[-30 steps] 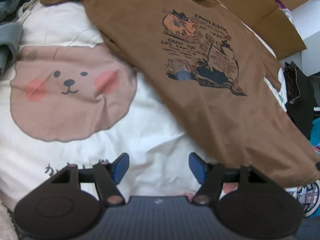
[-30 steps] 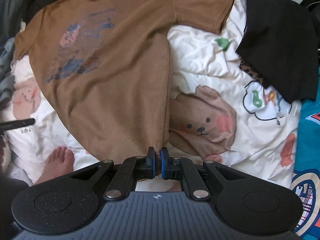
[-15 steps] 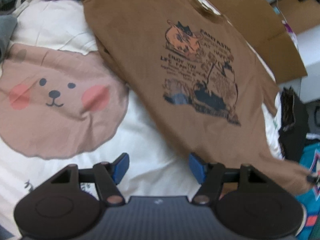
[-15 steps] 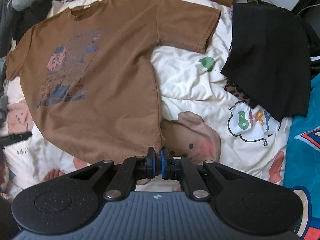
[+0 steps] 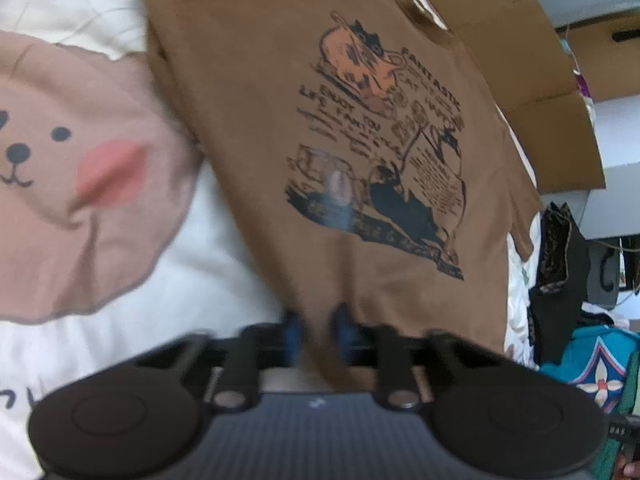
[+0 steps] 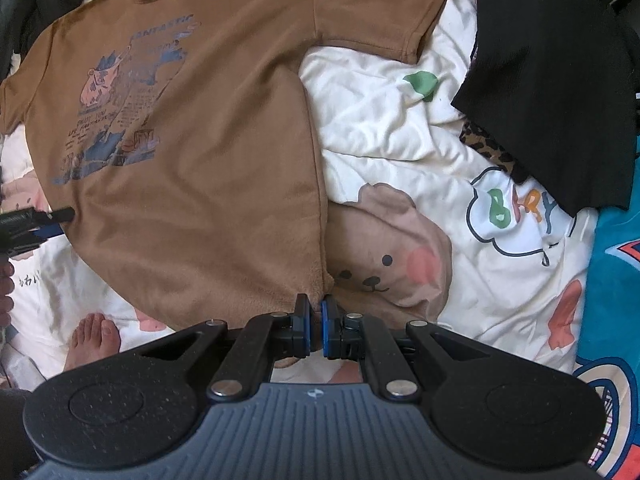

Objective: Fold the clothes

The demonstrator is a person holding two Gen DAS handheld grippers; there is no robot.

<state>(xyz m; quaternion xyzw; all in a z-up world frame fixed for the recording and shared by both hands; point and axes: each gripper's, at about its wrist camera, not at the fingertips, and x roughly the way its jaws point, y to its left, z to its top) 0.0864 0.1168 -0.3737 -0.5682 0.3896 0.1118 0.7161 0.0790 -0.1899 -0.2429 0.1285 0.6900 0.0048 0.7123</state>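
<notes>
Surface: bed (image 6: 392,128) with a white quilt, soft and rumpled, printed with pale-brown bear faces; cardboard (image 5: 532,80) at the far edge.
Task item: brown T-shirt (image 6: 208,128), print side up, spread flat on the quilt, collar far, hem near.
Material: soft knit, slightly fuzzy at the hem; short sleeves out to both sides; faded graphic on the chest.
Right claw (image 6: 315,330): pressed together, pinching the near right hem corner of the shirt.
Left claw (image 5: 318,330): jaws have just been closing; view blurred, brown hem cloth sits between them, so it pinches the near left corner.
Key relation: shirt lies straight ahead of both claws, long axis running near to far; each claw holds its own hem corner, so the hem is stretched between them.
Judgement: next move probably carries the hem toward the collar; both corners need to travel evenly.
Nearby: black garment (image 6: 560,92) on the right, apart from the shirt; a bare foot (image 6: 94,340) near left.
</notes>
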